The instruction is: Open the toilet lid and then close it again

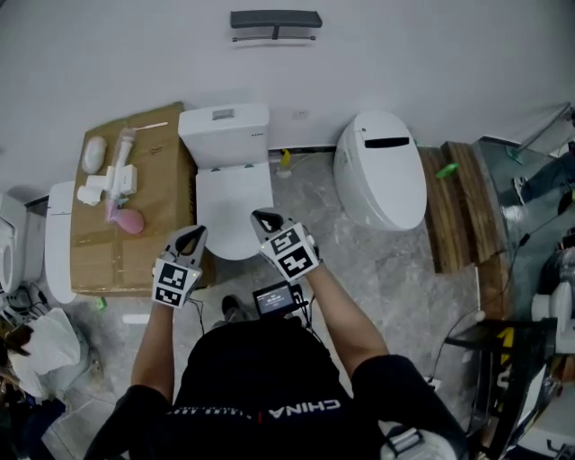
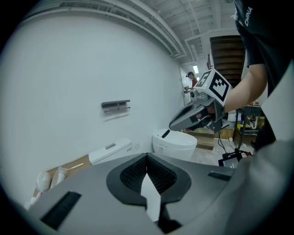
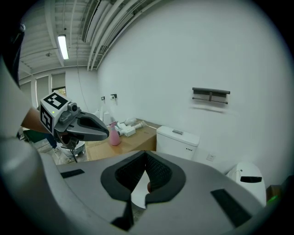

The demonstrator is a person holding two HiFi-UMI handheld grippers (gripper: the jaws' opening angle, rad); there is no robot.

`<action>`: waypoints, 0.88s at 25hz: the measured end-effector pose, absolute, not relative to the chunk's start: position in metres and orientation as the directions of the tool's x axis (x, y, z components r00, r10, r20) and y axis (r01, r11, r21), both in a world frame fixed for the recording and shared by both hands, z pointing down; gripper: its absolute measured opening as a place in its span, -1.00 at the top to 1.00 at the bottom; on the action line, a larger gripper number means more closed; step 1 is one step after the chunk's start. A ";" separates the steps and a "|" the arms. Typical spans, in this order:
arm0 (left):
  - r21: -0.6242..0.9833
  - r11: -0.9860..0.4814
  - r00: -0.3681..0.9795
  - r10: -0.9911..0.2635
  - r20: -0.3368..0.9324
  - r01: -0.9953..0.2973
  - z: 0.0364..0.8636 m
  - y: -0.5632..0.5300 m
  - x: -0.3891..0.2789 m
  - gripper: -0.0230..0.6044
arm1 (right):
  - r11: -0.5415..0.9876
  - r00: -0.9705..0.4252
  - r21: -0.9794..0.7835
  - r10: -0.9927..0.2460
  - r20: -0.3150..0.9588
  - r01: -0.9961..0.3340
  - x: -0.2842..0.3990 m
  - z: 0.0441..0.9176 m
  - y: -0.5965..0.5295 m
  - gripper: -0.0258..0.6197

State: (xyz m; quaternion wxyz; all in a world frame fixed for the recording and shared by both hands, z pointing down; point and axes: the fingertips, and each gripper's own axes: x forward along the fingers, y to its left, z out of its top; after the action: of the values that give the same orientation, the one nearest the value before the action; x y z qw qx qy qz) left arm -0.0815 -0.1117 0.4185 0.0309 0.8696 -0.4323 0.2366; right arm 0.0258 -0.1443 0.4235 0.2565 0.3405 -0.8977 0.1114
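Note:
In the head view a white toilet stands against the wall, its tank behind and its lid lying flat and closed. My left gripper hovers at the bowl's front left edge, jaws shut and empty. Over the lid's front part my right gripper is also shut with nothing in it. The left gripper view shows its own closed jaws, the tank beyond them and the right gripper at the right. The right gripper view shows the tank and the left gripper; the lid is hidden there.
A second, rounded white toilet stands to the right. A cardboard box left of the tank carries a pink bottle and white items. Wooden boards and cables lie far right. A dark wall bracket hangs above.

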 end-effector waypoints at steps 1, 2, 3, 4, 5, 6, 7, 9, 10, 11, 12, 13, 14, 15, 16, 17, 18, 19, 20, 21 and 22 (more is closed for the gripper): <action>-0.150 -0.627 0.517 -0.735 0.439 -0.764 0.419 -0.113 -0.085 0.90 | 0.742 -0.635 -0.024 -0.556 0.537 -0.670 0.023 0.423 -0.145 0.88; -0.148 -0.630 0.519 -0.732 0.441 -0.762 0.420 -0.114 -0.087 0.90 | 0.741 -0.633 -0.024 -0.556 0.538 -0.671 0.020 0.423 -0.146 0.88; -0.146 -0.632 0.522 -0.730 0.442 -0.761 0.421 -0.115 -0.089 0.90 | 0.740 -0.632 -0.024 -0.557 0.539 -0.672 0.017 0.422 -0.146 0.88; -0.144 -0.635 0.524 -0.728 0.442 -0.759 0.421 -0.116 -0.091 0.90 | 0.739 -0.631 -0.023 -0.557 0.540 -0.673 0.016 0.422 -0.147 0.88; -0.143 -0.637 0.527 -0.726 0.442 -0.758 0.421 -0.117 -0.092 0.90 | 0.739 -0.630 -0.022 -0.558 0.541 -0.674 0.014 0.422 -0.148 0.88; -0.141 -0.639 0.529 -0.724 0.442 -0.756 0.421 -0.118 -0.092 0.90 | 0.738 -0.629 -0.022 -0.558 0.542 -0.674 0.013 0.422 -0.149 0.88; -0.140 -0.642 0.532 -0.721 0.444 -0.754 0.422 -0.119 -0.092 0.90 | 0.738 -0.628 -0.022 -0.557 0.544 -0.674 0.013 0.423 -0.149 0.88; -0.136 -0.650 0.537 -0.713 0.451 -0.748 0.425 -0.119 -0.090 0.90 | 0.739 -0.625 -0.022 -0.552 0.552 -0.673 0.014 0.426 -0.149 0.88; -0.133 -0.655 0.540 -0.707 0.457 -0.744 0.427 -0.119 -0.089 0.90 | 0.741 -0.622 -0.021 -0.548 0.560 -0.671 0.014 0.429 -0.148 0.88; -0.130 -0.660 0.543 -0.700 0.464 -0.740 0.430 -0.119 -0.087 0.90 | 0.744 -0.619 -0.019 -0.542 0.568 -0.668 0.015 0.433 -0.148 0.88; -0.125 -0.666 0.546 -0.692 0.472 -0.735 0.434 -0.120 -0.086 0.90 | 0.748 -0.617 -0.017 -0.535 0.577 -0.664 0.015 0.438 -0.149 0.88; -0.120 -0.672 0.549 -0.683 0.482 -0.730 0.440 -0.121 -0.084 0.90 | 0.752 -0.615 -0.017 -0.526 0.588 -0.659 0.015 0.444 -0.150 0.88; -0.115 -0.679 0.551 -0.673 0.494 -0.725 0.446 -0.121 -0.081 0.90 | 0.757 -0.613 -0.019 -0.515 0.599 -0.653 0.016 0.451 -0.149 0.88; -0.115 -0.684 0.550 -0.663 0.508 -0.720 0.454 -0.121 -0.078 0.90 | 0.762 -0.611 -0.021 -0.502 0.612 -0.647 0.016 0.460 -0.150 0.88; -0.120 -0.689 0.545 -0.656 0.522 -0.715 0.463 -0.124 -0.075 0.90 | 0.767 -0.607 -0.020 -0.491 0.625 -0.642 0.017 0.471 -0.152 0.88; -0.131 -0.694 0.537 -0.650 0.537 -0.708 0.475 -0.129 -0.073 0.90 | 0.771 -0.601 -0.016 -0.483 0.637 -0.636 0.018 0.485 -0.158 0.88; -0.144 -0.699 0.528 -0.643 0.555 -0.700 0.490 -0.135 -0.071 0.90 | 0.775 -0.593 -0.008 -0.476 0.649 -0.632 0.018 0.501 -0.164 0.88; -0.155 -0.707 0.517 -0.631 0.579 -0.690 0.510 -0.139 -0.068 0.90 | 0.780 -0.585 -0.002 -0.468 0.662 -0.626 0.019 0.521 -0.169 0.88; -0.160 -0.718 0.505 -0.613 0.608 -0.678 0.534 -0.138 -0.066 0.90 | 0.785 -0.577 -0.001 -0.454 0.679 -0.619 0.020 0.543 -0.168 0.88; -0.157 -0.729 0.494 -0.589 0.640 -0.666 0.560 -0.131 -0.062 0.89 | 0.793 -0.569 -0.006 -0.431 0.701 -0.609 0.021 0.567 -0.160 0.88; -0.148 -0.740 0.483 -0.562 0.672 -0.656 0.587 -0.120 -0.058 0.89 | 0.805 -0.561 -0.013 -0.402 0.724 -0.593 0.022 0.592 -0.149 0.88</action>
State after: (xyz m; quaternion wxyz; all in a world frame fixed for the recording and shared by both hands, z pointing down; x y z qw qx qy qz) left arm -0.0584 -0.1199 0.5873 0.0644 0.8585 -0.3548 0.3645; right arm 0.0218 -0.1488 0.5921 0.3723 0.2846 -0.8739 0.1287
